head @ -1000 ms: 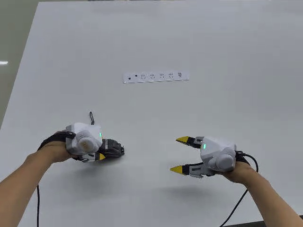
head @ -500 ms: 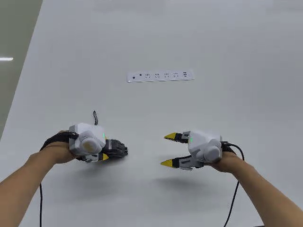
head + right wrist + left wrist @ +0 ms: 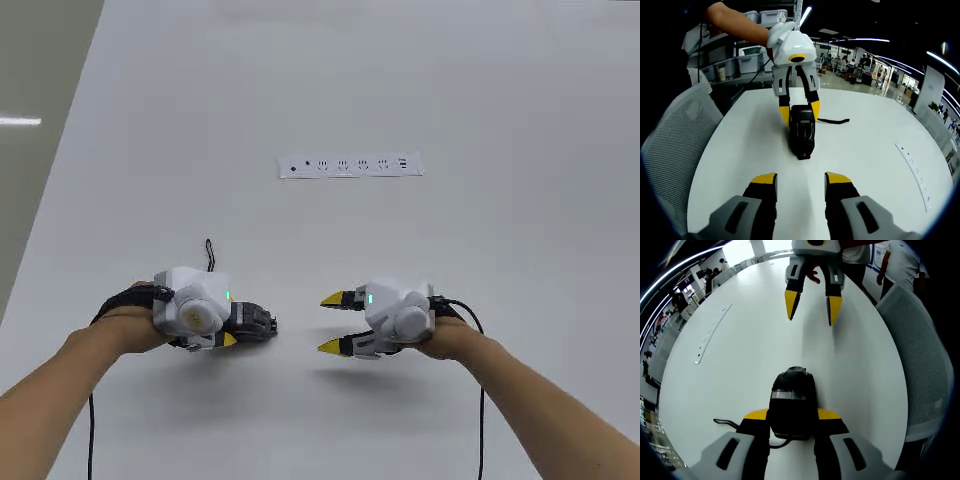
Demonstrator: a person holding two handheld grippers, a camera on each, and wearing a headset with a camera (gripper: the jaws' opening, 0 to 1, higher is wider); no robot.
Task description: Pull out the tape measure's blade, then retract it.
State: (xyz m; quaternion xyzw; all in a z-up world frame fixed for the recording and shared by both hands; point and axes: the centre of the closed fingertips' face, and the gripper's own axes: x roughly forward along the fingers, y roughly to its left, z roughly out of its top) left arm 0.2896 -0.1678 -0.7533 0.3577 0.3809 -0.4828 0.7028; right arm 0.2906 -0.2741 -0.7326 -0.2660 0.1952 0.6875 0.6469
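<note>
Head view: the left gripper [image 3: 235, 326] is clamped on the black tape measure [image 3: 258, 321], which sits on the white table [image 3: 480, 230] at the near left. The right gripper [image 3: 329, 323] has slid left since a second ago. Its yellow tips are now near the tape measure, spread apart and holding nothing. The left one hasn't budged. A power strip [image 3: 350, 165] lies farther back.

Left gripper view: its jaws pinch the tape measure [image 3: 792, 400] from both sides, with a thin black strap [image 3: 722, 421] trailing beside it. The right gripper [image 3: 812, 305] points back at it, gaping.

Right gripper view: its own jaws [image 3: 801, 178] stand wide apart just short of the tape measure [image 3: 802, 131], not touching it. The left gripper [image 3: 800, 111] grips the case's far end.
</note>
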